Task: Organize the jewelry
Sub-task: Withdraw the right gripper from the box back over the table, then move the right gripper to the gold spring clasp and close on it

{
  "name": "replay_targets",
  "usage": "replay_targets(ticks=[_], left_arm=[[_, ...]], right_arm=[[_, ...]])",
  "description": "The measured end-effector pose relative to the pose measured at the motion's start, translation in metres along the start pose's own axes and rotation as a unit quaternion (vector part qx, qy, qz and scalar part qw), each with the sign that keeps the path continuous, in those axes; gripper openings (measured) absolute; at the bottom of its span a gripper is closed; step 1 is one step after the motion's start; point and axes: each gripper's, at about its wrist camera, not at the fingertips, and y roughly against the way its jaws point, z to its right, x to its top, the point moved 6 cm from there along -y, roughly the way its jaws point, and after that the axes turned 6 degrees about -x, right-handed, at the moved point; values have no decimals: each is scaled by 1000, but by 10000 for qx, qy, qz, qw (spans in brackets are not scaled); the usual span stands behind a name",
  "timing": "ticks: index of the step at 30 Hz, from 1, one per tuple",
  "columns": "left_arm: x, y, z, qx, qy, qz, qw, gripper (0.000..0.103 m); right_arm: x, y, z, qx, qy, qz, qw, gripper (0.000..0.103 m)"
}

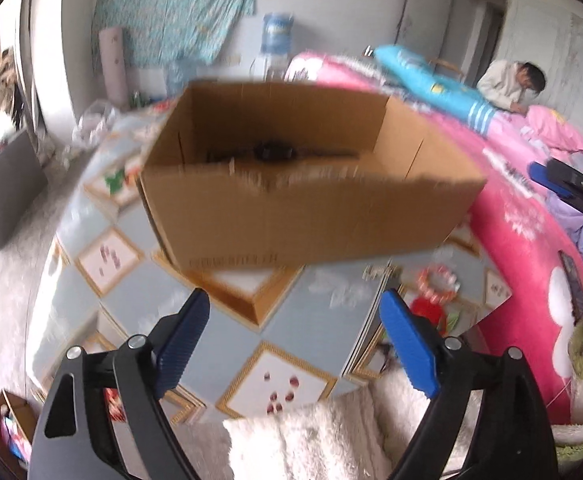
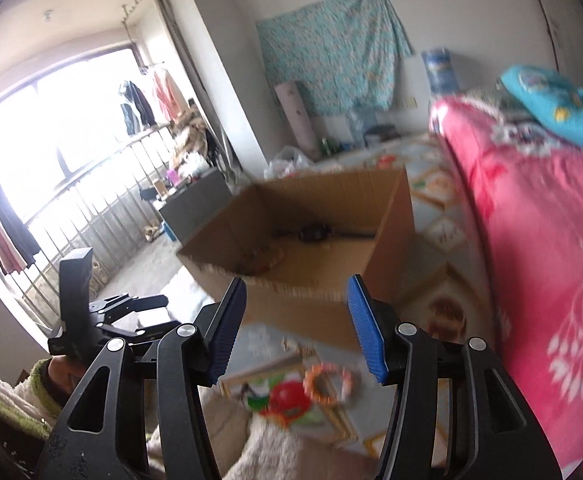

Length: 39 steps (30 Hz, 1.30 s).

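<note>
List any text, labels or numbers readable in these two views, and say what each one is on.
None can be read.
Cardboard box: a dark printed line low on its near side, too blurred to read.
Blue water bottle: a pale label, too blurred and small to read.
Blue pillow: small printed patches, not legible.

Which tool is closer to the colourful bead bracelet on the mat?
Right, I think. The right tool hangs just above the bracelet, jaws open around nothing. The left tool sits off to the bracelet's left, also open and empty.
</note>
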Motion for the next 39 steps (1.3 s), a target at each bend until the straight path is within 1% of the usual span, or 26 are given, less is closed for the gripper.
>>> replay_targets(ticks=[5, 8, 10, 12, 14, 20, 22, 25, 30, 33, 36, 39], left_arm=[[-19, -35, -4, 372, 126, -509, 9979, 85], [-24, -53, -4, 645, 110, -738, 9951, 85], [-27, -63, -5, 820, 103, -835, 9931, 85], [-28, -71, -6, 958, 162, -920, 9910, 85], [-26, -74, -5, 989, 227, -880, 9909, 88], [-25, -78, -2, 1163, 293, -828, 9893, 96], [-25, -78, -1, 1159, 351, -824, 9892, 97], [-25, -80, -1, 1170, 423, -799, 9890, 97], [-28, -79, 2, 1179, 486, -760, 9889, 97], [-29, -79, 2, 1164, 545, -757, 9888, 97], [-31, -77, -2, 1147, 590, -746, 9888, 97], [-31, -77, -3, 1152, 584, -737, 9889, 97]], right_arm=[[-38, -20, -2, -124, -57, -508, 9986, 51], [-56, -33, -9, -95, -35, -746, 9972, 50], [-68, -47, -15, 52, -82, -958, 9953, 44], [-80, -63, -21, 73, -52, -1236, 9923, 37], [-86, -74, -26, 12, 37, -1402, 9901, 32], [-96, -100, -34, -55, 137, -1725, 9849, 30], [-97, -106, -33, -83, 100, -1804, 9835, 30], [-94, -108, -30, -109, 63, -1802, 9835, 28], [-87, -107, -15, -522, 164, -1705, 9838, 28], [-82, -105, 0, -729, 49, -1652, 9835, 28], [-80, -103, 9, -788, -80, -1641, 9833, 28], [-78, -98, 11, -695, -157, -1606, 9844, 29]])
